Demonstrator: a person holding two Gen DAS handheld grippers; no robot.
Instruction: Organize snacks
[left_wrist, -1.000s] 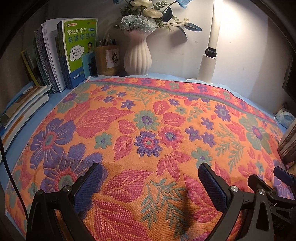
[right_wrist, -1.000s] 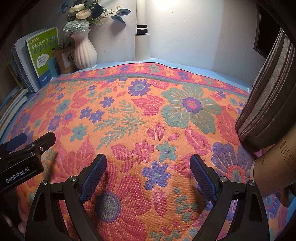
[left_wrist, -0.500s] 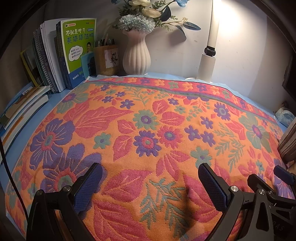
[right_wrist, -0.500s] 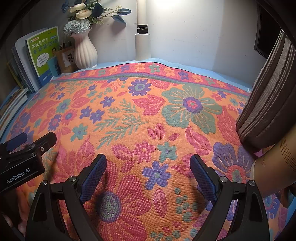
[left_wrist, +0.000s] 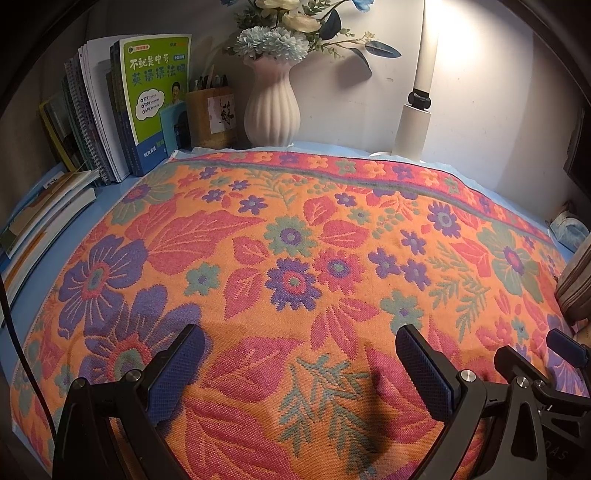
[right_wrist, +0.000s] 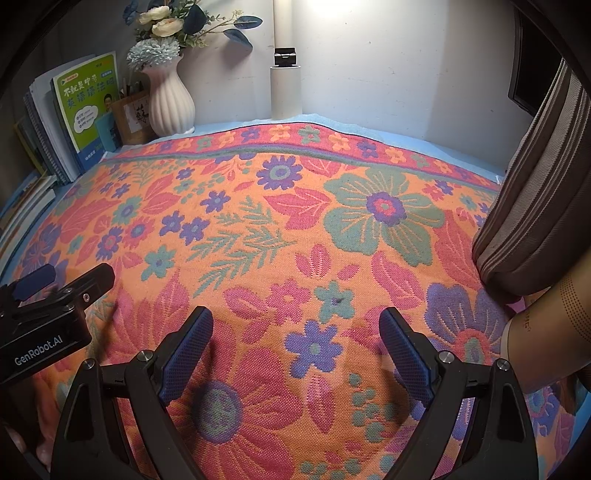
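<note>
No snack shows plainly in either view. My left gripper hovers open over the orange floral cloth, nothing between its blue pads. My right gripper is open too, above the same cloth, its jaws wide and empty. Each gripper appears at the edge of the other's view: the right gripper at the lower right, the left gripper at the left. A tan object with dotted lines sits at the right edge; I cannot tell what it is.
Along the back wall stand upright books, a wooden pen holder, a white ribbed vase with flowers and a white lamp post. Flat books lie at the left. A brown striped fabric bundle borders the right.
</note>
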